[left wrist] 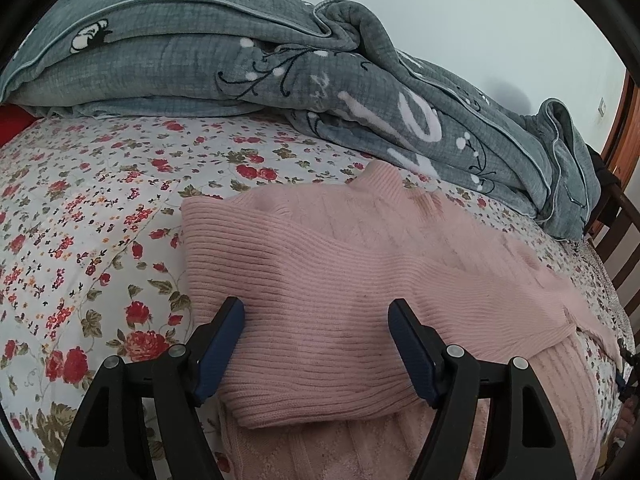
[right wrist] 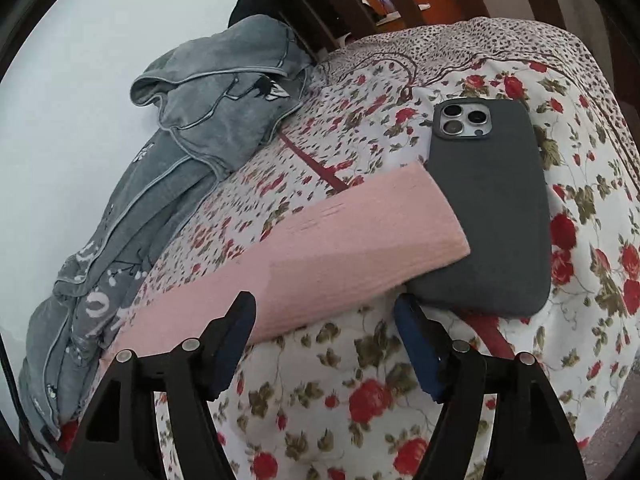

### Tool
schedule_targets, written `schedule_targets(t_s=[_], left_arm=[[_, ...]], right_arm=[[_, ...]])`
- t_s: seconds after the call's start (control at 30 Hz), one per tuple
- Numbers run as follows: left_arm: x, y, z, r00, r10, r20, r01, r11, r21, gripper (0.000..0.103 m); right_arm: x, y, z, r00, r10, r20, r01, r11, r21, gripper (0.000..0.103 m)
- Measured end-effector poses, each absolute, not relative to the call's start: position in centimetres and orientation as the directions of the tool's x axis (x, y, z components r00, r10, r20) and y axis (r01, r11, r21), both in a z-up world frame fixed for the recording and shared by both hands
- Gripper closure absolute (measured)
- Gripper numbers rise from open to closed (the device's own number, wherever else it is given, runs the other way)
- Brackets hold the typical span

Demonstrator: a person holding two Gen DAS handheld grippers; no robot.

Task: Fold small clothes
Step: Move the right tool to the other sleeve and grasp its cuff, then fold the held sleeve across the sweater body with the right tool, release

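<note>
A pink knit sweater [left wrist: 320,264] lies on the floral bedsheet [left wrist: 80,220], with one ribbed sleeve folded across its body. My left gripper [left wrist: 316,320] is open just above that folded sleeve, one finger on each side of it, holding nothing. In the right wrist view the other pink sleeve [right wrist: 320,248] stretches out flat, its cuff end lying on a dark phone [right wrist: 492,208]. My right gripper [right wrist: 324,312] is open and empty, just above the sleeve's lower edge and the sheet.
A crumpled grey-blue blanket [left wrist: 240,48] runs along the far side of the bed by the pale wall and also shows in the right wrist view [right wrist: 192,128]. A wooden bed frame [left wrist: 624,216] stands at the right. The phone lies camera-side up on the sheet.
</note>
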State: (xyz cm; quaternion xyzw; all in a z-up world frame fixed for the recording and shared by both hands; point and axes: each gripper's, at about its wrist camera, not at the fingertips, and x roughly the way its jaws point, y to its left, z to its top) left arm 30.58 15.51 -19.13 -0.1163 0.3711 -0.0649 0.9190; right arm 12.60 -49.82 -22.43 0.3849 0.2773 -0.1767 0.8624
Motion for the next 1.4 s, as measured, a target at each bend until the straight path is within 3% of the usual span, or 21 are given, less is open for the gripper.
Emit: schedule_targets(t_s=[0.1, 0.27, 0.37, 0.4, 0.43, 0.6, 0.93, 1.1, 1.4], left_arm=[[30.7, 15.5, -19.1, 0.715, -0.201, -0.669, 0.032, 0.966, -0.256, 0.03], [30.7, 15.4, -19.1, 0.715, -0.202, -0.67, 0.032, 0.966, -0.257, 0.03], [30.7, 15.5, -19.1, 0.714, -0.202, -0.67, 0.032, 0.966, -0.257, 0.03], [30.7, 15.5, -19.1, 0.714, -0.202, -0.67, 0.032, 0.966, -0.257, 0.03], [30.7, 15.4, -19.1, 0.715, -0.202, -0.67, 0.032, 0.966, -0.257, 0.03], [30.7, 15.5, -19.1, 0.715, -0.203, -0.669, 0.034, 0.966, -0.257, 0.03], [30.3, 16.2, -19.0, 0.722, -0.236, -0.65, 0.038, 0.952, -0.304, 0.03], [29.5, 17.8, -18.6, 0.745, -0.294, -0.599, 0.039, 0.915, -0.401, 0.029], [26.5, 21.5, -17.2, 0.808, -0.242, -0.538, -0.048, 0.882, -0.468, 0.027]], right_arm=[[13.4, -49.5, -21.9, 0.768, -0.151, -0.622, 0.554, 0.643, 0.529, 0.031], [14.4, -50.0, -21.6, 0.741, -0.251, -0.623, 0.61, 0.641, 0.466, 0.045], [14.5, -50.6, -21.5, 0.724, -0.294, -0.624, 0.641, 0.621, 0.451, 0.07], [14.4, -50.8, -21.4, 0.734, -0.301, -0.609, 0.636, 0.62, 0.46, 0.093], [14.3, -51.0, -21.4, 0.748, -0.289, -0.597, 0.621, 0.622, 0.477, 0.097], [14.3, -49.8, -20.8, 0.765, -0.329, -0.554, 0.606, 0.658, 0.447, 0.097], [13.7, -44.5, -17.3, 0.851, -0.365, -0.377, 0.507, 0.758, 0.411, 0.097], [16.4, -39.7, -13.9, 0.863, -0.333, -0.38, 0.46, 0.829, 0.318, 0.097], [21.8, -26.7, -6.4, 0.935, -0.146, -0.323, 0.241, 0.929, 0.279, 0.097]])
